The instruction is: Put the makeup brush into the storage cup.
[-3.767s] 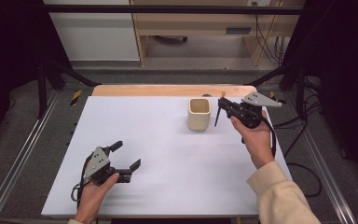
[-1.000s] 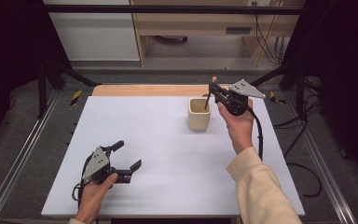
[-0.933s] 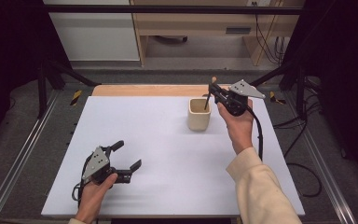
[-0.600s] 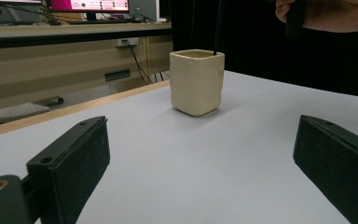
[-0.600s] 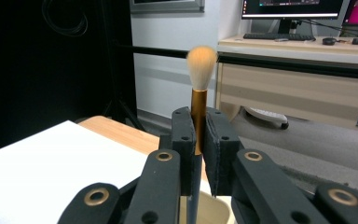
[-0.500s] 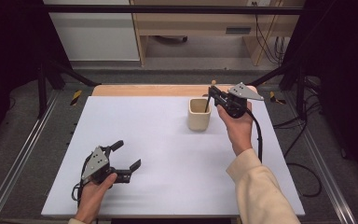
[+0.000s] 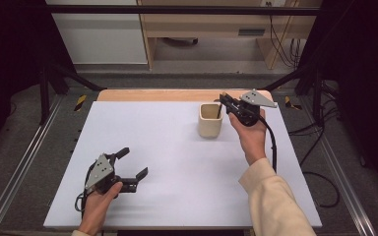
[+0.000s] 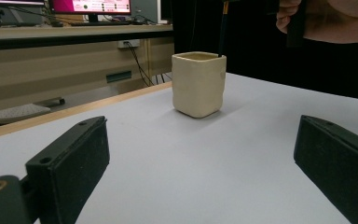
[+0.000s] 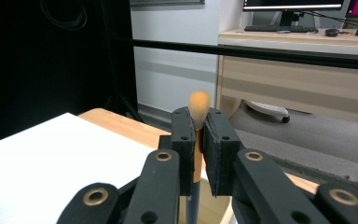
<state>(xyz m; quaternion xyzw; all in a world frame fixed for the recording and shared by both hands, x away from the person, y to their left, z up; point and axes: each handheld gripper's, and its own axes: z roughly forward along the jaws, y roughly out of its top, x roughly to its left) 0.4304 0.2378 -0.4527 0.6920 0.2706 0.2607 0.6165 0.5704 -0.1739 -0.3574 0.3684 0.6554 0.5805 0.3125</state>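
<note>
Over at the far right of the white surface (image 7: 177,147), the right tongs (image 7: 222,102) are clamped on a slim stick with an orange wooden rounded top (image 9: 199,105), its dark lower shaft (image 7: 220,110) dipping into the mouth of the cream-coloured squarish ceramic cup (image 7: 210,120). That cup stands upright on the surface near its far edge, just left of the right hand (image 7: 250,133). Down at the near left, the left tongs (image 7: 133,163) rest low over the surface in the left hand (image 7: 98,201), jaws spread wide with nothing between them, well apart from the cup.
</note>
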